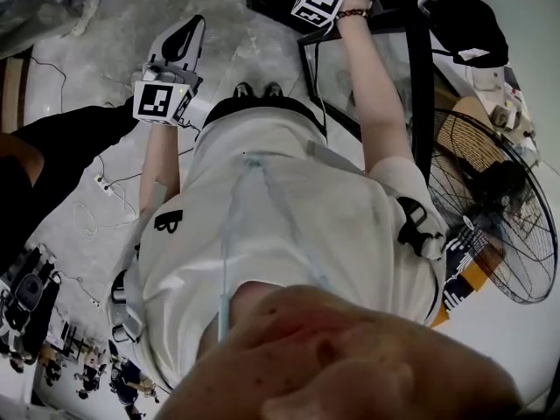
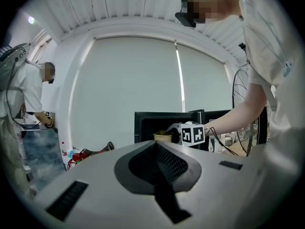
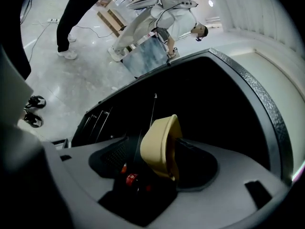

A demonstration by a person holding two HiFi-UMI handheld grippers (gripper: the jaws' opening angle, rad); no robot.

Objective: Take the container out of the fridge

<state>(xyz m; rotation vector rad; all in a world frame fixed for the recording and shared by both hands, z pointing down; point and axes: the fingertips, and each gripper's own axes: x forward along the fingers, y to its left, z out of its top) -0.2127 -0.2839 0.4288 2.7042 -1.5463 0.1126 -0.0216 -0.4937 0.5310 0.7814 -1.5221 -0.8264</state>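
Beige container sits clamped between the right gripper's jaws before the black fridge; the left gripper, closed and empty, hangs to its left.

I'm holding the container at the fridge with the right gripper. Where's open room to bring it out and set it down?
The bare floor between the left gripper and the fridge is free. The space to the right of the fridge is crowded by a fan and clutter behind it. At lower left, cables trail across the floor.
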